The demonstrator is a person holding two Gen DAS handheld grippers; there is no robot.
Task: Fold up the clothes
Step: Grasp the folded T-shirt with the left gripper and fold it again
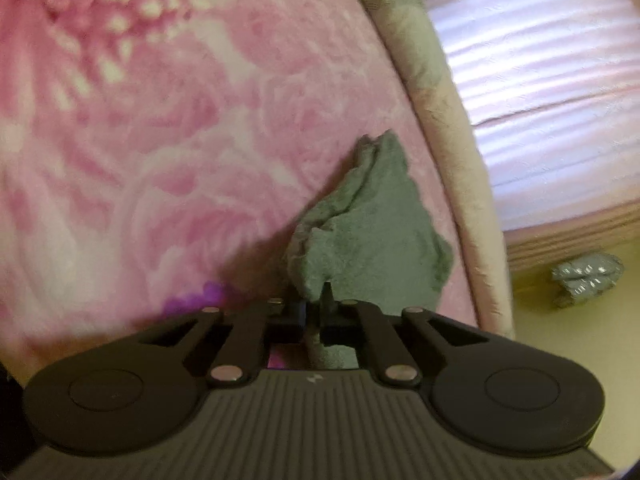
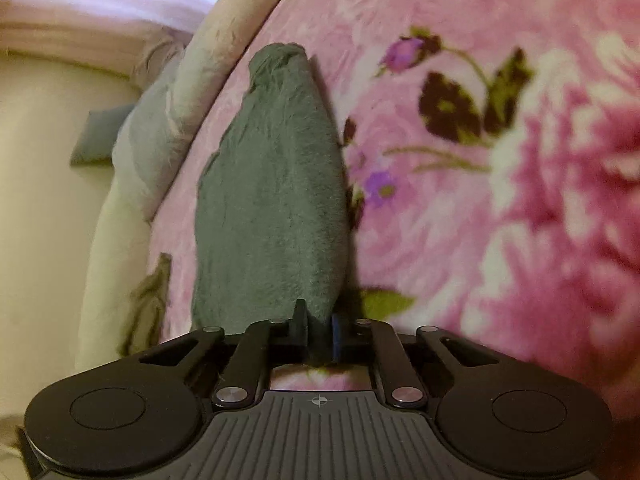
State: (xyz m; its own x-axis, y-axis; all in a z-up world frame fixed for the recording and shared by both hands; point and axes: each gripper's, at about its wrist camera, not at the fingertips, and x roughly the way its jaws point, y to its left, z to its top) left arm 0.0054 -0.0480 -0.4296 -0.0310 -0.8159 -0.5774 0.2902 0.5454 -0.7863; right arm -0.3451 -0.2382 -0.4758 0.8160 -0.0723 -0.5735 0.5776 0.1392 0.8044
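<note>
In the left wrist view, the left gripper (image 1: 314, 308) sat at the 6 o'clock edge of the picture, its jaws clenched on a corner of a grey-green fleece cloth (image 1: 372, 236). The cloth rose from the jaws toward 12 o'clock as a crumpled, pointed bunch, lying on a pink floral blanket (image 1: 160, 140) that filled the picture from 7 to 12 o'clock. A cream, rolled bed edge (image 1: 444, 132) curved along the blanket from 12 to 4 o'clock. Past it, at 2 o'clock, lay a pale striped surface (image 1: 552, 80). At 4 o'clock a small crumpled silver object (image 1: 586, 276) rested on a yellowish floor (image 1: 580, 360); what it was could not be told

In the right wrist view, the right gripper (image 2: 320, 332) was likewise at 6 o'clock, jaws grasping the near end of the same grey-green fleece cloth (image 2: 272, 200). Here the cloth stretched as a long, smooth band toward 12 o'clock, tapering to a rounded tip on the pink floral blanket (image 2: 460, 240). Printed purple buds and dark leaves showed at 1 o'clock. The cream bed edge (image 2: 200, 80) ran from 11 to 8 o'clock, with a pale grey cushion (image 2: 140, 148) beside it at 10 o'clock
</note>
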